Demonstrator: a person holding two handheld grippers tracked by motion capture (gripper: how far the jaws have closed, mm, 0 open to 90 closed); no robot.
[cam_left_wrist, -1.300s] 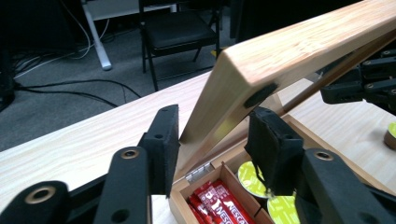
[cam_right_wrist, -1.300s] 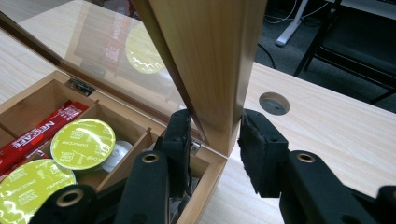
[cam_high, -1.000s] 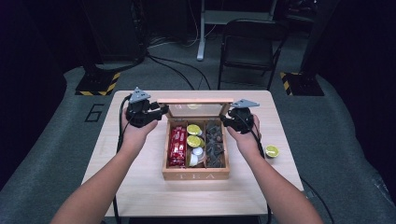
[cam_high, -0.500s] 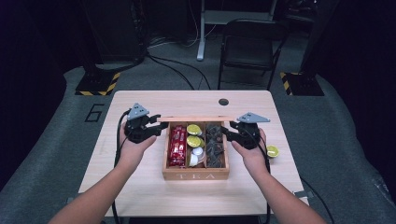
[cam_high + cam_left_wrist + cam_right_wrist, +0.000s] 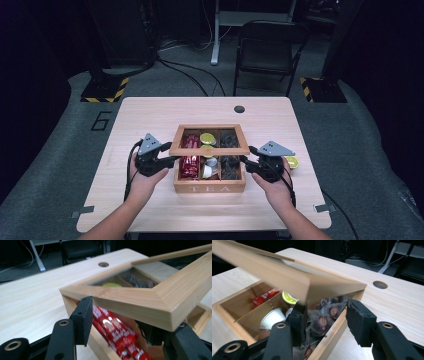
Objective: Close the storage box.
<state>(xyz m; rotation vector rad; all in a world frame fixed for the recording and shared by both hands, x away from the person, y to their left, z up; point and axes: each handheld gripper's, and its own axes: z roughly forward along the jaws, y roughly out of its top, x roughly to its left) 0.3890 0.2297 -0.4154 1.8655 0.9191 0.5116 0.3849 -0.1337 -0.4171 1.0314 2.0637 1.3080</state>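
Observation:
A wooden tea box [image 5: 210,189] stands mid-table, its glass-paned lid [image 5: 210,150] tilted low over it. My left gripper [image 5: 172,160] is at the lid's left front corner and my right gripper [image 5: 244,161] at its right. In the left gripper view the lid's corner [image 5: 140,300] lies over the left gripper [image 5: 130,320], above red packets [image 5: 112,327]. My right gripper [image 5: 327,312] straddles the box's side wall, one jaw inside beneath the blurred lid [image 5: 287,272], near dark tea bags [image 5: 324,320]. Both pairs of jaws have just been opening and press on nothing.
Inside the box lie white cups [image 5: 272,317] and a yellow-green capsule [image 5: 288,298]. Another yellow-green capsule [image 5: 291,161] sits on the table [image 5: 150,115] right of the box. A cable hole [image 5: 239,109] is at the table's far side; a chair [image 5: 265,50] stands beyond.
The lid has swung from upright at the back of the box down to a low tilt over it. Both hands came toward the near edge and lower with it.

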